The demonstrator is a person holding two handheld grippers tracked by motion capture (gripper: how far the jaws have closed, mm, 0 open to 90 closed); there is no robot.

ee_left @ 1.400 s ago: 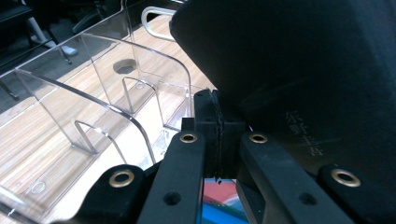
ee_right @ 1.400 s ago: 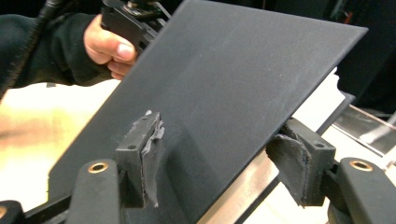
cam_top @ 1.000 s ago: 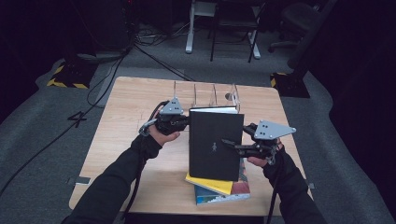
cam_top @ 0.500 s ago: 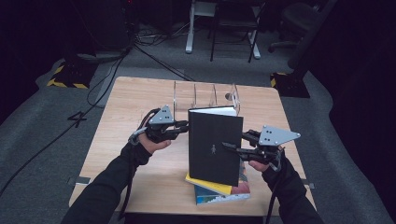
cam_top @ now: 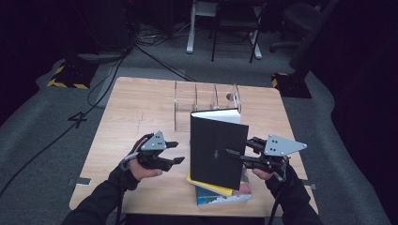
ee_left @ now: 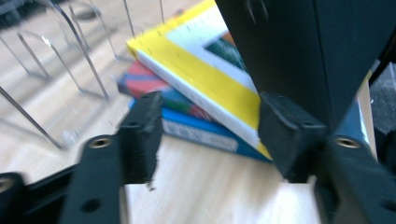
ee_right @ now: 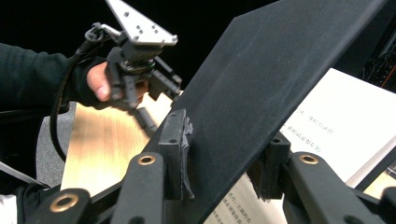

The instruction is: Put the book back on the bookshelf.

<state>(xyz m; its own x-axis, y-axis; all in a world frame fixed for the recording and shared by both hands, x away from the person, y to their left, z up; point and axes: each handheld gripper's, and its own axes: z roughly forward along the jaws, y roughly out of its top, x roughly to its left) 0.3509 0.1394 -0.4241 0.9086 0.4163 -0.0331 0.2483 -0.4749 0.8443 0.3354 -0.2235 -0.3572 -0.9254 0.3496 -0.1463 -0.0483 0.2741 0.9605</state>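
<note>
Black book [cam_top: 218, 145] in right gripper [cam_top: 233, 153]; two books [cam_top: 225, 191] beneath.

A matte black book [cam_top: 218, 147] with white page edges tops a stack: a yellow-bordered book [ee_left: 205, 70] over a blue one [ee_left: 205, 130]. Black grippers carry grey plates above a pale wooden table [cam_top: 136, 108].

Upright book [cam_top: 218, 145] on book stack [cam_top: 224, 191], table [cam_top: 136, 108] front; divider rack [cam_top: 206, 101] behind.
</note>
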